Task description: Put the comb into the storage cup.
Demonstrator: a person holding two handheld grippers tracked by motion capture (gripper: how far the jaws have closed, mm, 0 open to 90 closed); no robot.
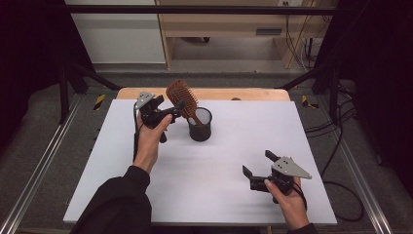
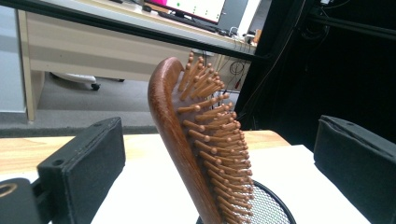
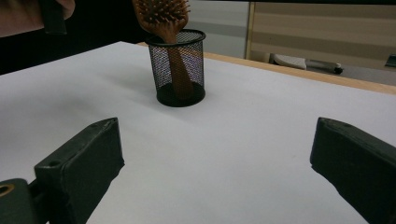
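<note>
A brown wooden hairbrush (image 1: 181, 96) stands handle-down in a black mesh cup (image 1: 200, 125) at the back middle of the white board (image 1: 234, 146), its bristled head leaning left. My left gripper (image 1: 170, 106) is open, with the brush head (image 2: 187, 140) between its jaws and touching neither. The cup's rim (image 2: 275, 205) shows just below. Near the front right, my right gripper (image 1: 257, 163) is open and holds nothing. It faces the cup (image 3: 177, 70) and brush (image 3: 163, 18) from some way off.
The white board lies on a wooden table whose edge (image 1: 204, 92) shows at the back. Black frame posts (image 1: 65, 87) stand at both rear corners, and cables (image 1: 336, 146) trail on the floor at the right. A wooden desk (image 1: 229, 29) stands beyond.
</note>
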